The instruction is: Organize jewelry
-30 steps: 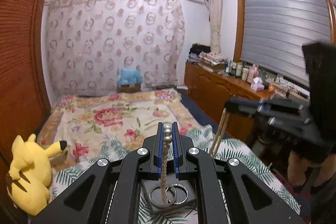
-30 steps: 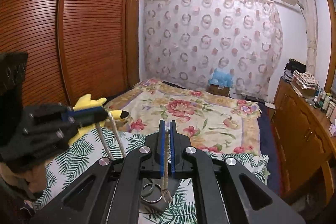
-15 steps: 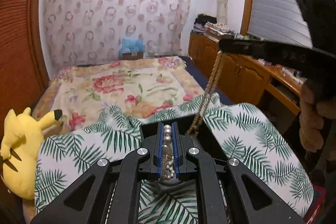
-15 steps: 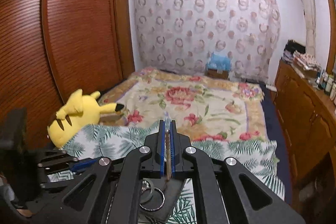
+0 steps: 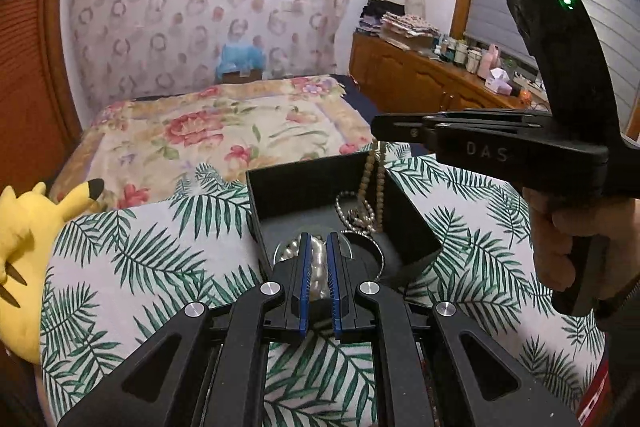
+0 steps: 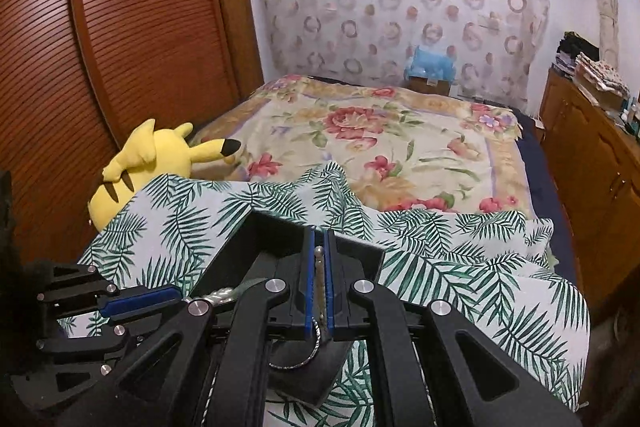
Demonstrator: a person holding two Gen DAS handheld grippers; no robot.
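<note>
A black open jewelry box (image 5: 404,223) sits on the palm-leaf cloth (image 5: 152,251). My left gripper (image 5: 319,241) is shut on a white pearl strand (image 5: 318,263) at the box's near edge. My right gripper (image 6: 319,237) is shut on a beige bead necklace (image 6: 319,267); in the left wrist view that gripper (image 5: 376,133) stands over the box and the necklace (image 5: 370,179) hangs down into it. A silver chain (image 5: 352,211) and a ring lie inside. The box (image 6: 276,227) shows under my right fingers, with a silver ring (image 6: 296,359) below them.
A yellow plush toy (image 6: 144,163) lies at the cloth's left edge by the wooden wardrobe (image 6: 100,47). A floral bedspread (image 6: 380,139) stretches behind. A wooden dresser (image 5: 432,87) with bottles stands at the right. The person's hand (image 5: 568,239) holds the right gripper.
Both grippers have come down over the box. The bead necklace now hangs into it and the pearl strand is low at the box's near edge.
</note>
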